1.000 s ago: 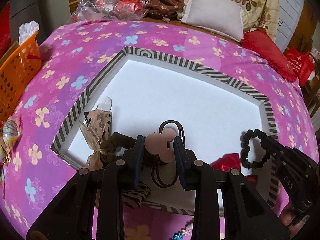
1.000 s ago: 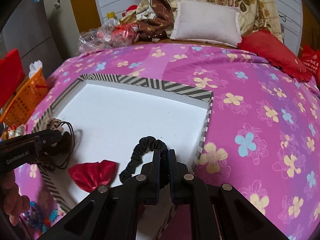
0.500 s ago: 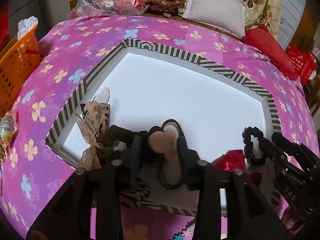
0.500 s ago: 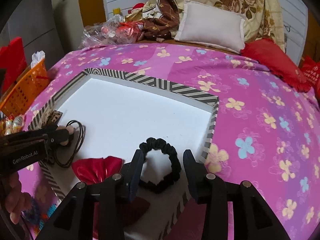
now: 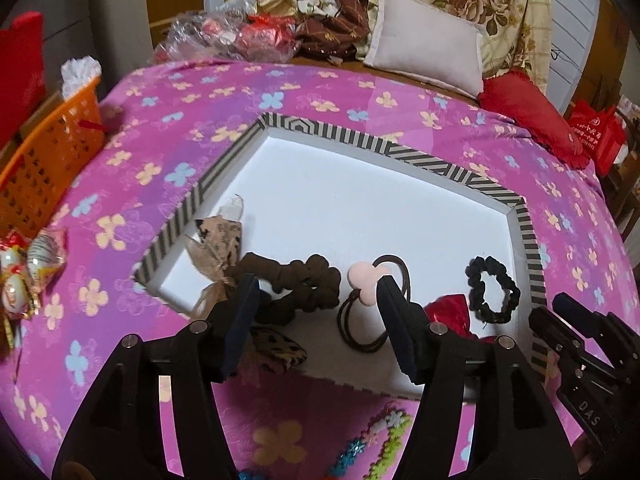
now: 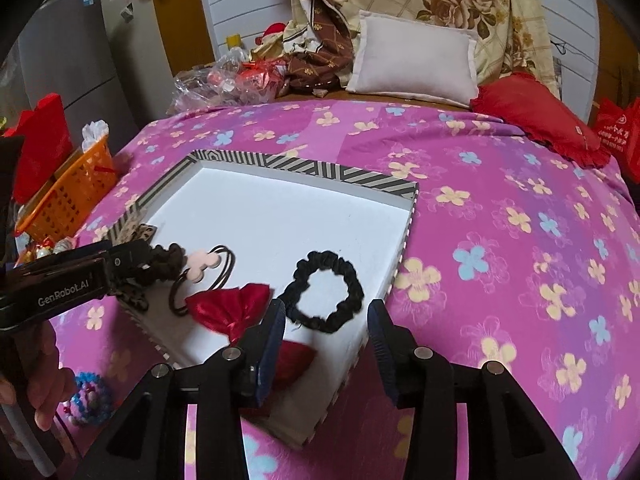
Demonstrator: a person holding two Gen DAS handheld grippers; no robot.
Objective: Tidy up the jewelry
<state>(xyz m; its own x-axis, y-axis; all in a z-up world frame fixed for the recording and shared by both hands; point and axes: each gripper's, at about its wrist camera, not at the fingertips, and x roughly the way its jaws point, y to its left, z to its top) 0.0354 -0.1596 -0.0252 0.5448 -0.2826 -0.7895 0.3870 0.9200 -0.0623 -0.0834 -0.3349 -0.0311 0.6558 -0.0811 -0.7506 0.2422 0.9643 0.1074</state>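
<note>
We have just let go, both jaws wide and empty, leaving the flower hair tie (image 5: 365, 285) and black scrunchie (image 6: 327, 297) in the striped tray (image 5: 400, 152)

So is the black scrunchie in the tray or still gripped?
In the tray: the black scrunchie lies on the striped tray's white floor, clear of the open right gripper.

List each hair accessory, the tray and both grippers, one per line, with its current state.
left gripper: open, holding nothing.
right gripper: open, holding nothing.
black scrunchie: lying free in the tray.
pink flower hair tie: lying free in the tray.
brown scrunchie: lying in the tray.
red bow: lying in the tray.
leopard bow: lying by the tray's left wall.
tray: resting on the bedspread.
</note>
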